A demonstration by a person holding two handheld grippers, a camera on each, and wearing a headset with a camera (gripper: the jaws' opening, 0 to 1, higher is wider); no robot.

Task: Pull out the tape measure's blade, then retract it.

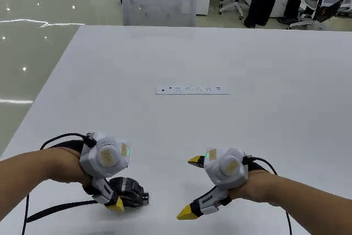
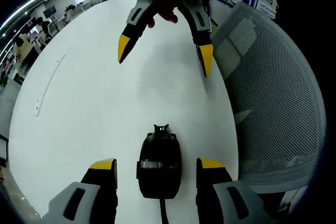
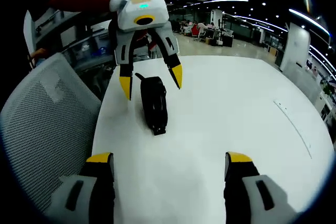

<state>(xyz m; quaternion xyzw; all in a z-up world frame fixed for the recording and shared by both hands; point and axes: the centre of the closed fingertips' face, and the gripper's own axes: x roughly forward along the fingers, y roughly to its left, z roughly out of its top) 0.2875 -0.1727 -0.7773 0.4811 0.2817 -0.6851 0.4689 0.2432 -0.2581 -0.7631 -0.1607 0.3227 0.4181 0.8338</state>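
My left fingers stand wide apart around the tape measure on the white surface, my right fingers spread wide too.

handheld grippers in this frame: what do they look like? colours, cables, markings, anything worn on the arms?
Both match. The left gripper and right gripper have rounded white-grey housings, dark jaws with yellow tips, a green light and a tan round patch on top. A black cable runs back from each along the arm. Forearms bare, no gloves.
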